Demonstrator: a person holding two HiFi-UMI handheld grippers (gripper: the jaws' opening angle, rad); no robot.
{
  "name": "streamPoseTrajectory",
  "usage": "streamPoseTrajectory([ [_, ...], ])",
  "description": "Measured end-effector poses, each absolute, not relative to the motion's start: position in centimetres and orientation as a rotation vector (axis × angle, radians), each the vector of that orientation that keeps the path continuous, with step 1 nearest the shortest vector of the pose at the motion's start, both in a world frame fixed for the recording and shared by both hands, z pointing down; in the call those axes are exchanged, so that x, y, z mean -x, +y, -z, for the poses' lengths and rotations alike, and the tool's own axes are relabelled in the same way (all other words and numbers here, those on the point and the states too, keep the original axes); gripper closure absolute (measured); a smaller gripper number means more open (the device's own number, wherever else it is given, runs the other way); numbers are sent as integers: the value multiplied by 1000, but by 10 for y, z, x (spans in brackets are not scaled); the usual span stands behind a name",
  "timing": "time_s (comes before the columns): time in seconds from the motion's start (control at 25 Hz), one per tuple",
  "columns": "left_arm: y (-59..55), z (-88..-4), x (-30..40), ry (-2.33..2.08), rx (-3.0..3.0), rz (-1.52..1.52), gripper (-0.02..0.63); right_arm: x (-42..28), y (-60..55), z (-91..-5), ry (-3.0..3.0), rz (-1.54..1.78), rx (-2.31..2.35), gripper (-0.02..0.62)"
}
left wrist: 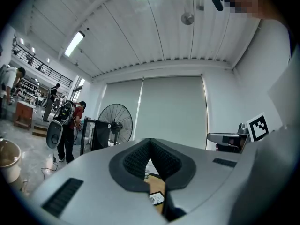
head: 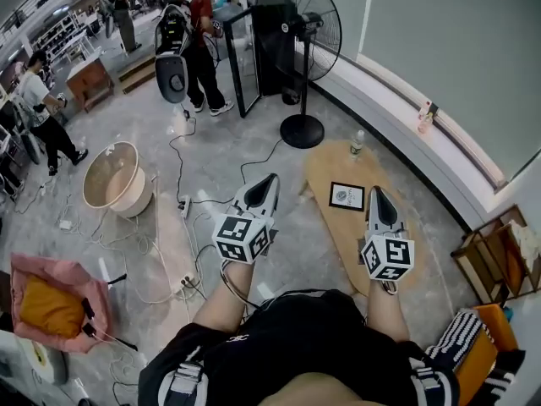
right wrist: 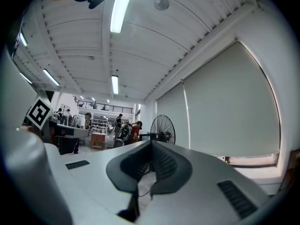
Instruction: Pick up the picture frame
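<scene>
A black picture frame [head: 347,196] with a white mat lies flat on a low oval wooden table [head: 324,174]; a sliver of the picture frame [left wrist: 156,198] shows under the left jaws. My left gripper [head: 271,178] is shut and empty, held level over the floor just left of the table. Shut and empty as well, my right gripper [head: 376,192] hovers over the table, just right of the frame. Both point away from me. A small bottle [head: 357,145] stands at the table's far end.
A black standing fan [head: 302,32] rises beyond the table, with a black glass-door cabinet [head: 244,53] behind it. Cables [head: 182,227] and a tan tub [head: 117,178] lie on the floor at left. People stand at the back. A wooden rack [head: 490,262] sits right.
</scene>
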State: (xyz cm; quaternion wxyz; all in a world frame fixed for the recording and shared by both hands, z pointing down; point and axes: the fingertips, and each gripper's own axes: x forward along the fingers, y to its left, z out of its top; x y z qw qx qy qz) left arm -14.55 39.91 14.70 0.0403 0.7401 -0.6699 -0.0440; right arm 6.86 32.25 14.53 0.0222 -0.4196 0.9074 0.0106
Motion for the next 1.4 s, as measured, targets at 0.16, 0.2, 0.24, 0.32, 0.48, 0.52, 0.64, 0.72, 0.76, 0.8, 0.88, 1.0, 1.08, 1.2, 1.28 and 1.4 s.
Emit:
streamPoseTrajectory([
  [0.16,395,-148,166,-2059,-2255,144,584,-53,312,-143,2810,-29,1311,578],
  [0.2,392,-150,169,-2060,-2252,142,584,-50,308,-144,2810,-26,1311,578],
  [0.24,389,-152,171,-2060,-2250,137,584,-47,303,-146,2810,-22,1311,578],
  [0.32,376,-155,174,-2060,-2246,125,584,-44,287,-149,2806,-11,1312,578],
  [0.48,342,-162,185,-2075,-2222,124,584,-31,246,-157,2813,15,1282,578],
  [0.52,334,-163,189,-2084,-2216,122,584,-27,236,-160,2814,20,1271,578],
  [0.64,295,-167,200,-2101,-2206,94,584,-17,192,-164,2807,36,1268,578],
  [0.72,260,-168,204,-2081,-2219,63,584,-11,159,-164,2800,57,1274,578],
  [0.76,243,-167,205,-2071,-2232,51,584,-8,144,-163,2796,61,1277,578],
  [0.8,225,-164,206,-2065,-2245,43,584,-6,129,-162,2794,61,1281,578],
  [0.88,190,-155,206,-2055,-2270,38,584,-3,99,-159,2792,64,1286,578],
  [1.0,141,-147,196,-2028,-2307,17,584,-7,54,-156,2791,79,1306,578],
  [1.08,107,-148,187,-2000,-2323,1,584,-13,23,-156,2788,87,1326,578],
  [1.2,57,-154,177,-1954,-2337,-13,584,-23,-21,-160,2783,91,1361,578],
  [1.28,24,-158,169,-1927,-2343,-24,584,-33,-50,-164,2779,98,1389,578],
  [1.4,-20,-164,155,-1884,-2352,-38,584,-51,-89,-170,2774,114,1429,578],
])
